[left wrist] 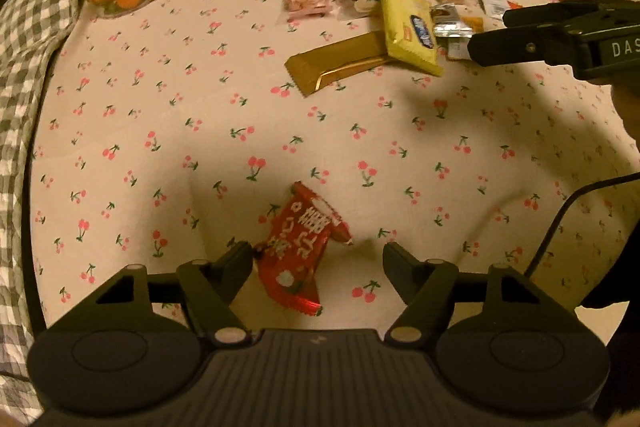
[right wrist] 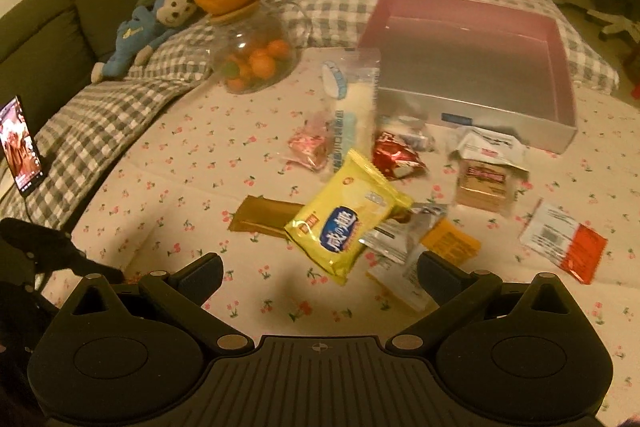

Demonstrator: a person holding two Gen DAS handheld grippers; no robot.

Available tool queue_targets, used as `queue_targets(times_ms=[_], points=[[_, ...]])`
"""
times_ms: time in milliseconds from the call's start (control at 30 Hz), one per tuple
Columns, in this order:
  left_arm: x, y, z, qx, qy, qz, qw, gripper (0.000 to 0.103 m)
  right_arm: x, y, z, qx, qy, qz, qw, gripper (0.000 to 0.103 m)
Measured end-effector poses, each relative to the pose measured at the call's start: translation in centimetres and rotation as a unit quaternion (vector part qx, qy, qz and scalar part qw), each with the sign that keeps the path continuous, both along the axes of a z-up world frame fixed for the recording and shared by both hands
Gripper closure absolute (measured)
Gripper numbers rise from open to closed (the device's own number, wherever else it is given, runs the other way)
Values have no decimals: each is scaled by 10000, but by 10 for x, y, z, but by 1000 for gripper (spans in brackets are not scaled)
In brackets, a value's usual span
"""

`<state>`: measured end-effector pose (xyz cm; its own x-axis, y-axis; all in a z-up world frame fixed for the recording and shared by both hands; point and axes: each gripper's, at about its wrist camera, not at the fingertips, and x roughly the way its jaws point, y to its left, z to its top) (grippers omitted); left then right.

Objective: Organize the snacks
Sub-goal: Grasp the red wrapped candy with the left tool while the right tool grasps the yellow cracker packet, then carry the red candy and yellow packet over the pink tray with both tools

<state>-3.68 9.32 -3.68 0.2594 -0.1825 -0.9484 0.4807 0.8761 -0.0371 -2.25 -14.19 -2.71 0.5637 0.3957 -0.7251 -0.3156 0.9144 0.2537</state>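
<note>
Red candy wrapper [left wrist: 298,247] lies on the cherry-print cloth [left wrist: 160,115] between the half-open fingers of the left hand-held gripper [left wrist: 318,259]; the left finger [left wrist: 236,261] touches its edge, the right stands apart. Beyond it lie a gold bar [left wrist: 336,61] and a yellow snack packet [left wrist: 408,27]. Right hand-held gripper [right wrist: 320,273] hangs wide and empty, that yellow packet just ahead, the pink box [right wrist: 472,67] farther off.

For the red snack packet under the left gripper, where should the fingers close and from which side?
Grip the red packet across its narrow middle, coming straight down from above. It lies flat on the cloth, apart from the other snacks, its long axis running between the left gripper's open fingers, so they already straddle the short width.
</note>
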Motion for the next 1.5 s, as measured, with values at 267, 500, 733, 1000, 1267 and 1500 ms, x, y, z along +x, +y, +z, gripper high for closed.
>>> queue_targets(times_ms=[267, 500, 733, 1000, 1267, 1500], points=[[8, 9, -6, -5, 98, 337, 9994, 59, 16, 7, -10, 362, -50, -135, 9992, 2], [16, 10, -9, -13, -21, 567, 9984, 68, 37, 5, -24, 478, 217, -459, 9976, 18], [29, 8, -6, -74, -245, 948, 9952, 69, 49, 3, -37, 486, 403, -644, 9959, 30], [42, 6, -2, -231, -351, 1302, 9906, 69, 56, -1, -43, 658, 493, -804, 9934, 32], [48, -2, -12, -64, -169, 1252, 9920, 67, 55, 9, -43, 339, 332, -744, 9961, 38], [51, 1, -14, -24, -131, 1325, 9911, 68, 50, 10, -45, 216, 271, -794, 9962, 53]])
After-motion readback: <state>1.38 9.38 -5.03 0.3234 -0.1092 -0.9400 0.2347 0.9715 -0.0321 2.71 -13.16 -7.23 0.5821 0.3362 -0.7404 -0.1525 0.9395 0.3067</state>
